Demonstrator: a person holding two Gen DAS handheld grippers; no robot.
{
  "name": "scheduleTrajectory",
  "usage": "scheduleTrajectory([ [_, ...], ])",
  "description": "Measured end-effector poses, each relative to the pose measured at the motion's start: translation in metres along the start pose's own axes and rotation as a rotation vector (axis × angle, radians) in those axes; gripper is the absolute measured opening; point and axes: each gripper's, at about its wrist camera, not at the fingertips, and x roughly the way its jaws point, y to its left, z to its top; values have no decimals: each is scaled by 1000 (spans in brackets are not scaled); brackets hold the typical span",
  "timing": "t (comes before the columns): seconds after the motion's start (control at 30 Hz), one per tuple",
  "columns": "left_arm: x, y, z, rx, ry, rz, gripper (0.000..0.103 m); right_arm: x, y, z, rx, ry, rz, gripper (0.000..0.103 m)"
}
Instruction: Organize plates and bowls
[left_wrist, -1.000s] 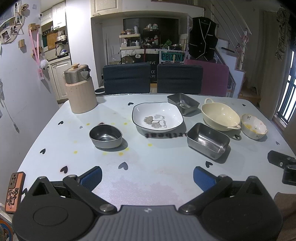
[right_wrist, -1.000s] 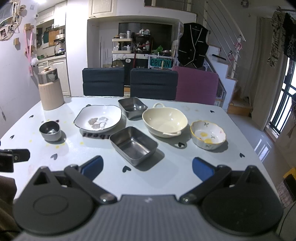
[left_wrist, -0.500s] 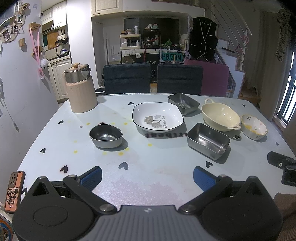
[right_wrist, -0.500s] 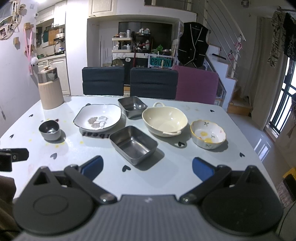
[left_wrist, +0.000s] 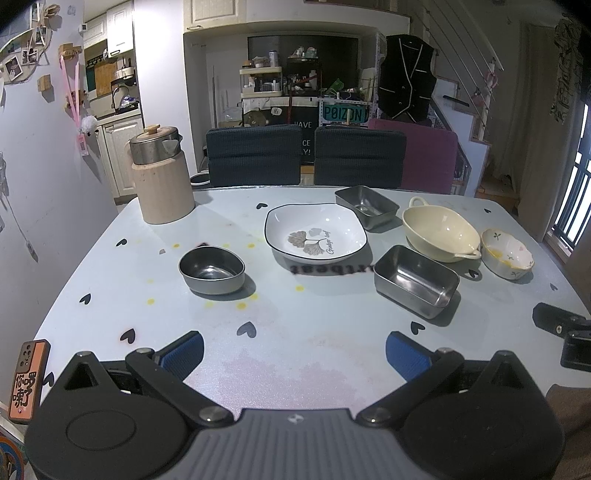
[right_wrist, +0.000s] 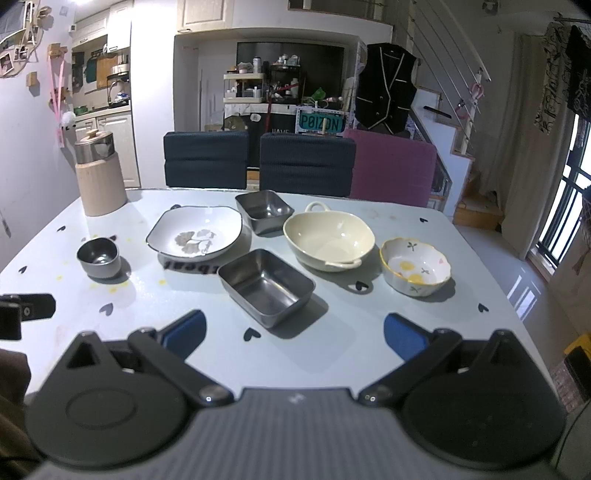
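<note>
On the pale table (left_wrist: 295, 332) lie a small round steel bowl (left_wrist: 211, 269) (right_wrist: 98, 256), a white leaf-print plate (left_wrist: 316, 234) (right_wrist: 194, 234), a near steel rectangular tray (left_wrist: 415, 279) (right_wrist: 266, 284), a far steel tray (left_wrist: 365, 205) (right_wrist: 264, 210), a cream handled bowl (left_wrist: 439, 232) (right_wrist: 328, 240) and a small flowered bowl (left_wrist: 508, 253) (right_wrist: 415, 266). My left gripper (left_wrist: 294, 354) is open and empty over the near edge. My right gripper (right_wrist: 294, 334) is open and empty, just short of the near steel tray.
A beige jug with a steel lid (left_wrist: 160, 181) (right_wrist: 99, 175) stands at the table's far left. Two dark chairs (left_wrist: 255, 155) and a purple chair (right_wrist: 391, 171) line the far side. An orange tag (left_wrist: 27, 380) hangs at the near left corner.
</note>
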Motion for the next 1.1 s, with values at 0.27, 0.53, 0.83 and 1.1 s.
scheduleTrajectory([
  [0.27, -1, -2, 1, -1, -1, -1, 103, -3, 1, -2, -2, 0, 0, 103],
  [0.53, -1, -1, 1, -2, -1, -2, 103, -2, 2, -1, -3, 1, -1, 103],
  [0.83, -1, 0, 1, -3, -2, -3, 103, 2, 0, -2, 0, 2, -2, 103],
  [1.1, -6, 2, 5, -12, -4, 0, 103, 1, -2, -2, 5, -1, -4, 103],
])
